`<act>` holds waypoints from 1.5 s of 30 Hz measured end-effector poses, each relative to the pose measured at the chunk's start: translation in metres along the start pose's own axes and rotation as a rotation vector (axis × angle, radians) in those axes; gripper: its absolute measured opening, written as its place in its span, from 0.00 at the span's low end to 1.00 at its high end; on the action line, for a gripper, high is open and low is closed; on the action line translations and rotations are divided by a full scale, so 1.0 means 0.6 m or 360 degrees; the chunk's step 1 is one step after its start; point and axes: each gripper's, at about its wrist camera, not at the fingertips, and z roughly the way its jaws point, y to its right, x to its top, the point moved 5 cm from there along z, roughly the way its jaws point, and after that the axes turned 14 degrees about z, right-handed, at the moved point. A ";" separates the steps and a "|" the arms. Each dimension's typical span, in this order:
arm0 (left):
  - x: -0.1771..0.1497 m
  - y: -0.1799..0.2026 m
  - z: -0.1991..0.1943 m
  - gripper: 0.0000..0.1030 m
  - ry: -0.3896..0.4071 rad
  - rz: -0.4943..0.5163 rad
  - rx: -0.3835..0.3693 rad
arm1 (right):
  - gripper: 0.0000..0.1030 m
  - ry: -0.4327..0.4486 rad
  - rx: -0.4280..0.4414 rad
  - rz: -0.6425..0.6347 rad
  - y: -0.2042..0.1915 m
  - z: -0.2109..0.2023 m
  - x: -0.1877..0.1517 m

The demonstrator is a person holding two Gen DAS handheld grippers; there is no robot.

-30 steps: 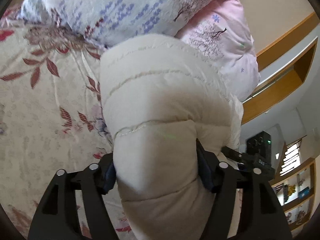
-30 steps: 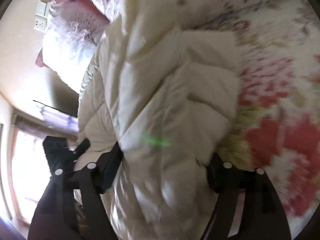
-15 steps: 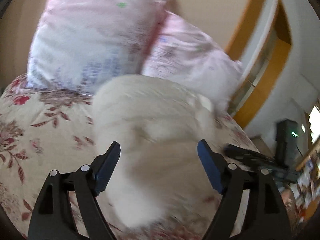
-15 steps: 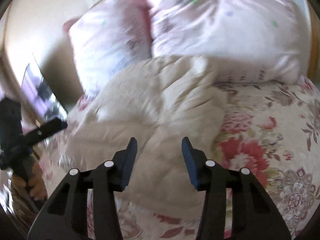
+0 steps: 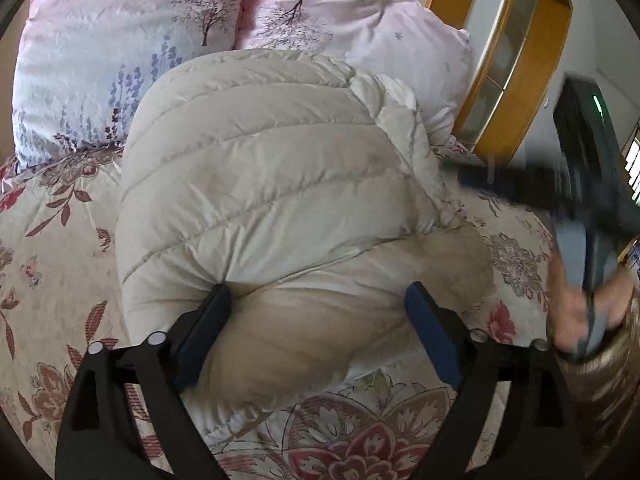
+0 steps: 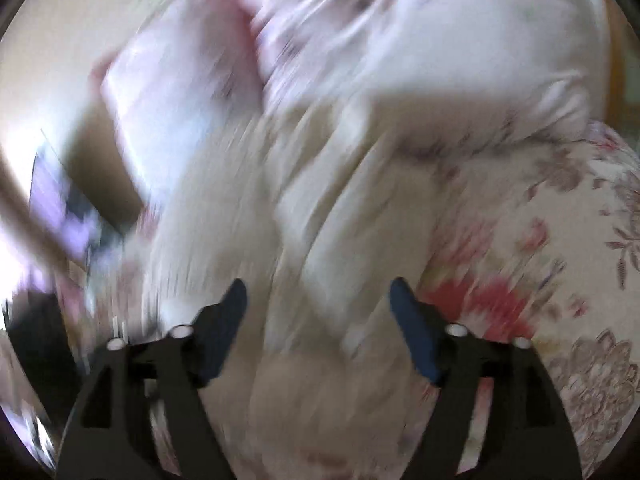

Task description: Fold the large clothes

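Note:
A cream quilted puffer jacket [image 5: 272, 184] lies bundled on the floral bed cover [image 5: 52, 264], its far end against the pillows. My left gripper [image 5: 316, 336] is open, its blue fingers straddling the near end of the jacket without pinching it. My right gripper [image 6: 318, 320] is open too, over the same jacket [image 6: 320, 220] in a heavily blurred right wrist view. The right gripper also shows in the left wrist view [image 5: 576, 208], held in a hand at the right edge.
Two pink and white printed pillows [image 5: 120, 40] lean at the head of the bed behind the jacket. A wooden-framed window or cabinet [image 5: 516, 40] stands to the right. The floral cover [image 6: 560, 280] stretches right of the jacket.
Both grippers let go of the jacket, which dropped onto the bed. Both have pulled back and stand open; the right one is moving fast.

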 end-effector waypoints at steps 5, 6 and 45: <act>0.003 0.012 0.004 0.98 -0.0012 0.0038 0.0012 | 0.74 0.0050 0.0057 0.0393 0.047 0.047 0.110; 0.003 0.013 0.004 0.99 -0.0012 0.0039 0.0012 | 0.71 0.0028 0.0064 0.0417 0.045 0.054 0.116; -0.091 0.016 -0.096 0.99 -0.0096 -0.0180 0.0624 | 0.91 0.0036 -0.0317 -0.0215 -0.021 -0.030 -0.130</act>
